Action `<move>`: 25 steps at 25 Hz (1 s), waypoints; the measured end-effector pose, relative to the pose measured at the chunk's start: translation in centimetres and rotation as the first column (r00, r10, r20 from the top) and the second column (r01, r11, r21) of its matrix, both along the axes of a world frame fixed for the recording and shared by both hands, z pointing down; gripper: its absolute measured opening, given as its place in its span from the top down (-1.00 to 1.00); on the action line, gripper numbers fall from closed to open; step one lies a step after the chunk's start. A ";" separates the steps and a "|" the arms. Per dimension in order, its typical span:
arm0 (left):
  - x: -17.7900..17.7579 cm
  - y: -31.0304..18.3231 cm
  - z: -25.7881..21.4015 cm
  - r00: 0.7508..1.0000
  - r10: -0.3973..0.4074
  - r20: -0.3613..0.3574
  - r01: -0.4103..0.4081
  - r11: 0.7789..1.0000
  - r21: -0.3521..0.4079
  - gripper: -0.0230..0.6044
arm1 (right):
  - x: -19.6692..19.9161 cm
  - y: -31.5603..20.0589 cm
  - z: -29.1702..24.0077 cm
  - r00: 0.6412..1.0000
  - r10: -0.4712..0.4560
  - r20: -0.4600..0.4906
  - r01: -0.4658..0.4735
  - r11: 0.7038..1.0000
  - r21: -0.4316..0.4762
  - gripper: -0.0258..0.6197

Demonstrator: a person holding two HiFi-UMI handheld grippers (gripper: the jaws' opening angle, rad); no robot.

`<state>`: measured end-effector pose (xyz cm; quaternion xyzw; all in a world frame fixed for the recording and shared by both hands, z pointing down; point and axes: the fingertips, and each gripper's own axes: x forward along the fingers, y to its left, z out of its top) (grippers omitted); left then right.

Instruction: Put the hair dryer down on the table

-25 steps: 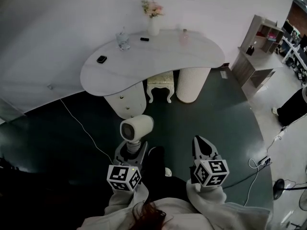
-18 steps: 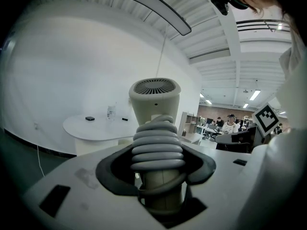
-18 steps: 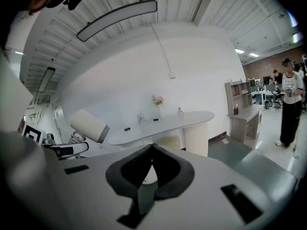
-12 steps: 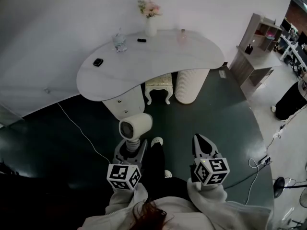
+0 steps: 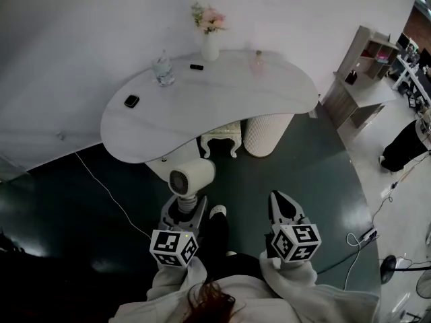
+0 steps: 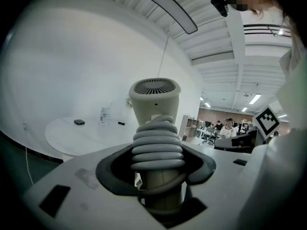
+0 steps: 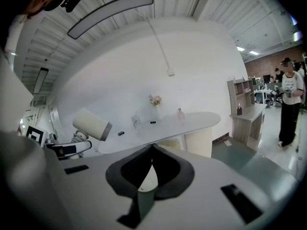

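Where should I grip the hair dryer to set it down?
The hair dryer handle, as the left gripper has it: from the free end, jaws either side of the narrow stem wrapped in coiled cord. The barrel looks too wide and round to clamp.

The head view looks steeply down from above; both gripper views face forward, sharing the distant table (image 5: pixel 222 93).

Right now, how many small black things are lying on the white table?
2. One black object lies near the table's left end; a second black object lies at the back, between the clear bottle and the flower vase. Tinier ones could escape notice.
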<state>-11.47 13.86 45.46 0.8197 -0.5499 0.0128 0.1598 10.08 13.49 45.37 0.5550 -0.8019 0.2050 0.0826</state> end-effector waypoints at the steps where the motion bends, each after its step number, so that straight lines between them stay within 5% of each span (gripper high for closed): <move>1: -0.2 -1.1 -0.3 1.000 0.002 0.000 -0.002 1.000 0.005 0.18 | -0.1 -1.1 -0.2 1.000 0.003 0.000 -0.003 1.000 0.002 0.77; 25: -4.0 -20.7 -1.4 0.996 0.088 0.016 -0.088 0.996 0.024 0.18 | -3.9 -19.3 -1.1 0.996 0.085 0.018 -0.085 0.996 0.008 0.77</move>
